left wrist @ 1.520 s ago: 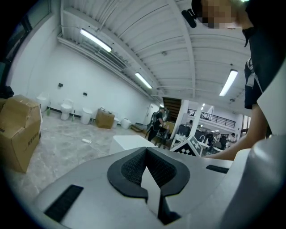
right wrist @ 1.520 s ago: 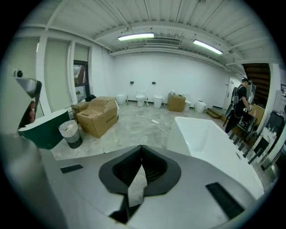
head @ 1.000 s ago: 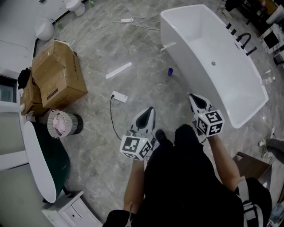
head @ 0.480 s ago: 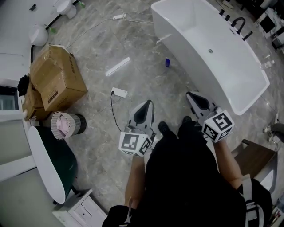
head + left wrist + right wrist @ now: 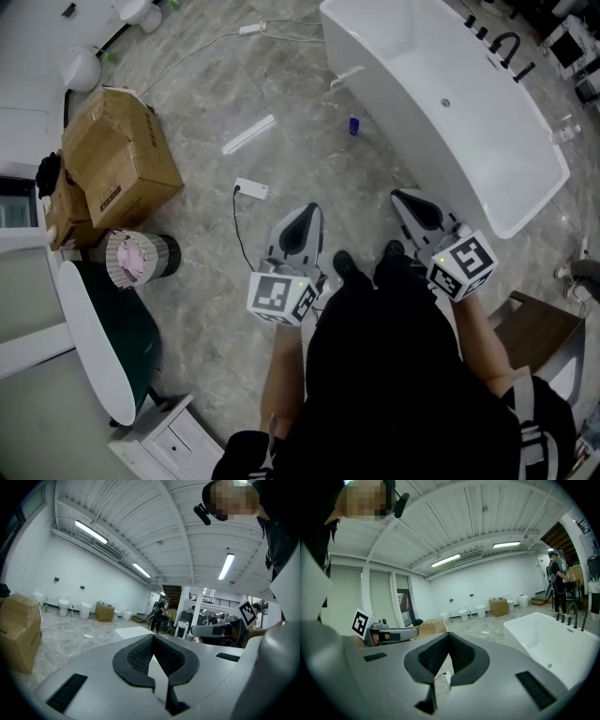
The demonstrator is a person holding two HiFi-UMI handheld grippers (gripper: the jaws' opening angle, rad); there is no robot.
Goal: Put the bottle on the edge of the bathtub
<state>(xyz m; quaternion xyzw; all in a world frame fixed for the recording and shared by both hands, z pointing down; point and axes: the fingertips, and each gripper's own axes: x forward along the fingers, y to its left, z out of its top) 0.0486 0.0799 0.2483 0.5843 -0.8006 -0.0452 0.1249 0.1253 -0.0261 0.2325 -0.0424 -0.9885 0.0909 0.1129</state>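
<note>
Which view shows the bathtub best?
Head view: nearly the whole bathtub from above, with its full rim outline. The right gripper view shows one end only; the left gripper view shows just a white corner, probably the tub's.

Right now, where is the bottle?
In the head view, the bottle is on the floor just left of the bathtub, to the right of the white strip.

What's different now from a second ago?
The right gripper lifted a little; nothing was grabbed or let go. It and the left gripper stayed shut and empty. The small blue bottle still sits on the floor beside the bathtub.
</note>
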